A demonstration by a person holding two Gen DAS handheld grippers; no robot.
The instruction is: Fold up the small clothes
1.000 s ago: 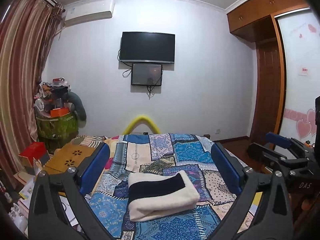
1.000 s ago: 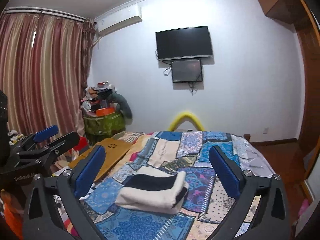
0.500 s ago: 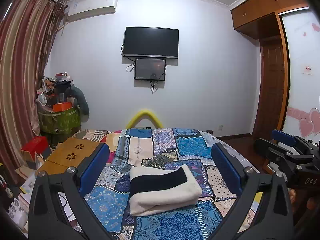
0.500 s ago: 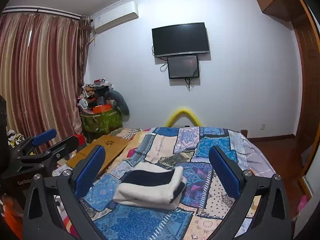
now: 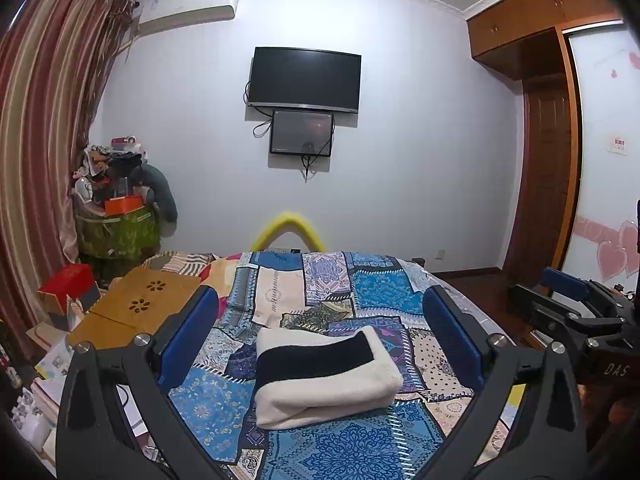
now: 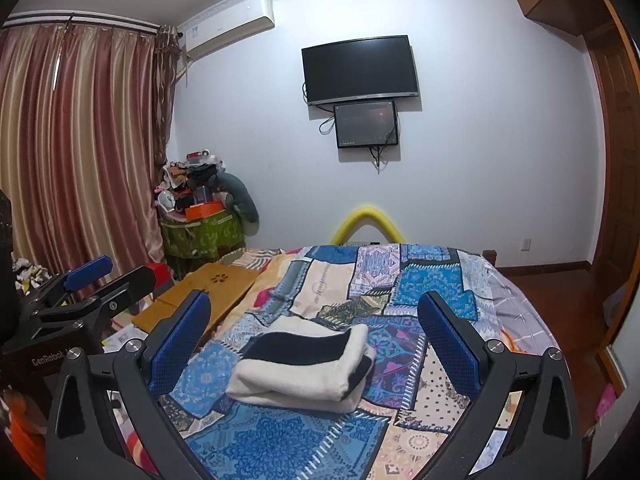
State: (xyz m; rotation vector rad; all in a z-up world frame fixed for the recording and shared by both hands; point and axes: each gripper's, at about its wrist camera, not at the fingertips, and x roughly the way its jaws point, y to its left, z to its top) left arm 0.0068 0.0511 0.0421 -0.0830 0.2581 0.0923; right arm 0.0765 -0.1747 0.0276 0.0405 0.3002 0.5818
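Observation:
A folded cream garment with a wide black stripe (image 5: 324,374) lies on the patchwork bedspread (image 5: 376,292); it also shows in the right wrist view (image 6: 304,368). My left gripper (image 5: 320,336) is open and empty, held above and in front of the garment, apart from it. My right gripper (image 6: 314,338) is open and empty too, raised above the garment. The right gripper shows at the right edge of the left wrist view (image 5: 576,312). The left gripper shows at the left edge of the right wrist view (image 6: 80,304).
A wooden lap desk (image 5: 140,312) lies at the bed's left side, with a red box (image 5: 68,284) and papers beyond. A green bin piled with clutter (image 5: 116,228) stands by the curtain. A yellow foam arch (image 5: 288,232) is past the bed's far end. A wardrobe (image 5: 560,160) is on the right.
Both grippers have drawn back and tilted slightly, so the garment sits a little lower and further in view. The garment has not moved. Both grippers stay open.

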